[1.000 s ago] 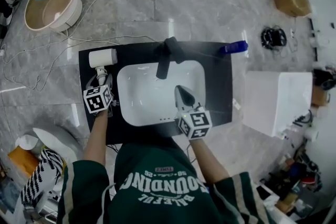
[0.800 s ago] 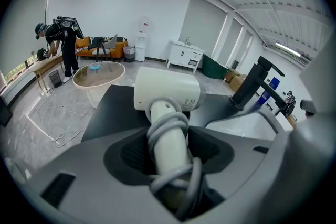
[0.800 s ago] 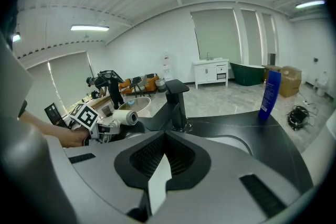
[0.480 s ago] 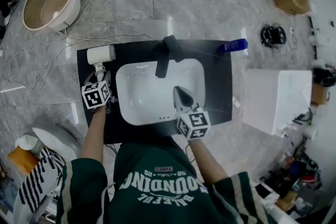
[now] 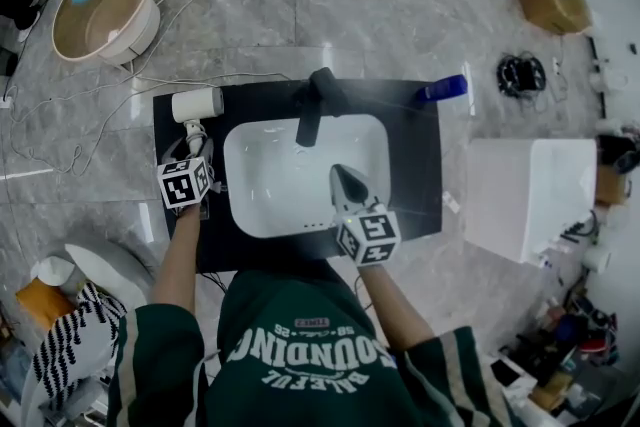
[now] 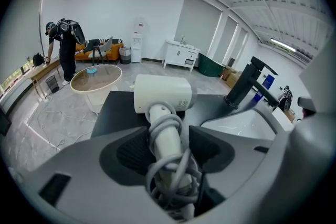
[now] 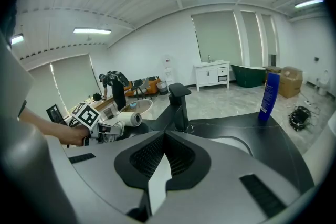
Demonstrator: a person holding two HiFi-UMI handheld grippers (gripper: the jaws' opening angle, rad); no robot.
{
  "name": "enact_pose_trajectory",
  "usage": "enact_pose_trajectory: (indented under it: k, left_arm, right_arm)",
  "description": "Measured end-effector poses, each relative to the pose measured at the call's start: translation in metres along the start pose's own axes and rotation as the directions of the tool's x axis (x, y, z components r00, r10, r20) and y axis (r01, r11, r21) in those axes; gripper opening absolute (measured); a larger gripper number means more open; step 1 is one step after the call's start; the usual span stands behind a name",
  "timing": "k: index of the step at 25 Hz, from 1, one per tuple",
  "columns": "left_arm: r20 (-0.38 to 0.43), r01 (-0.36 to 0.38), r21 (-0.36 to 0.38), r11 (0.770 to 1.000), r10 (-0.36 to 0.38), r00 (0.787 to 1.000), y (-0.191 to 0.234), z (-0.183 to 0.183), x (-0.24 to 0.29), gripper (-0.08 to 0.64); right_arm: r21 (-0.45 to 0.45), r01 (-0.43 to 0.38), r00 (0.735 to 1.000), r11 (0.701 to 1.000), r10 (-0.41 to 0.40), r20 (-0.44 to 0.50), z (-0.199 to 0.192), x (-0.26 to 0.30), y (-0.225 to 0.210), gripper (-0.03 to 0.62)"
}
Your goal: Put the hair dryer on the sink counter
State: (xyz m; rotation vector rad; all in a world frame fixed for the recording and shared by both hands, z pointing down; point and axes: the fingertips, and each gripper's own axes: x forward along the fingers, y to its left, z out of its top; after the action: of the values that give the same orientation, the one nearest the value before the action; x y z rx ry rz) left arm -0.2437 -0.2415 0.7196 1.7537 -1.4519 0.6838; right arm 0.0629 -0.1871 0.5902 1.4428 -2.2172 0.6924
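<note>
The left claw (image 6: pixel 169 140) is clamping the handle (image 6: pixel 167 131) of the white hair dryer (image 6: pixel 161 94). One jaw is pressing on each side of the handle and of the cord (image 6: pixel 176 178) winding round it. The handle, the dryer's long axis, is running straight away from this claw over the black tabletop (image 6: pixel 113 107). At its far end the barrel is lying crosswise, left to right, with one round end facing right toward the tap (image 6: pixel 247 81). The dryer is sitting over the tabletop's left strip, just left of the white basin (image 5: pixel 300 177). I cannot tell whether it is touching the surface.

The right claw (image 7: pixel 164 143) is hanging over the near rim of the basin, jaws together with nothing between them, pointing away from the person. Straight beyond it the black tap is standing at the back of the basin. Farther off to this claw's right a blue bottle (image 7: pixel 270 97) is standing upright near the tabletop's far right corner.

Beyond the left claw, past the tabletop, a round tub (image 6: pixel 94 78) is resting on the floor. Farther back a person (image 6: pixel 65 47) is leaning forward near the wall.
</note>
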Motion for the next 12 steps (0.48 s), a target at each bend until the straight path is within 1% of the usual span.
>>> enact_pose_trajectory:
  k: [3, 8, 9, 10, 12]
  left_arm:
    - [0.046, -0.015, 0.053, 0.998, 0.013, 0.999, -0.006, 0.009, -0.019, 0.233]
    - [0.116, -0.005, 0.114, 0.993, -0.008, 0.993, -0.032, 0.021, -0.054, 0.224]
    - [0.125, -0.002, 0.124, 0.992, -0.014, 0.992, -0.039, 0.022, -0.06, 0.197]
    - [0.132, 0.001, 0.134, 0.991, -0.019, 0.991, -0.045, 0.022, -0.064, 0.155]
    - [0.144, 0.009, 0.152, 0.988, -0.031, 0.989, -0.057, 0.022, -0.074, 0.106]
  right_arm:
    - [-0.004, -0.009, 1.0, 1.0, 0.009, 0.022, 0.005, -0.002, 0.001, 0.001]
    - [-0.02, -0.03, 0.997, 0.999, 0.032, 0.066, 0.017, -0.005, 0.002, 0.002]
    - [-0.022, -0.033, 0.997, 0.999, 0.035, 0.074, 0.02, -0.006, 0.002, 0.002]
    - [-0.023, -0.035, 0.996, 0.999, 0.037, 0.082, 0.023, -0.008, 0.002, 0.0]
    - [-0.027, -0.041, 0.994, 0.999, 0.043, 0.097, 0.029, -0.01, 0.002, 0.002]
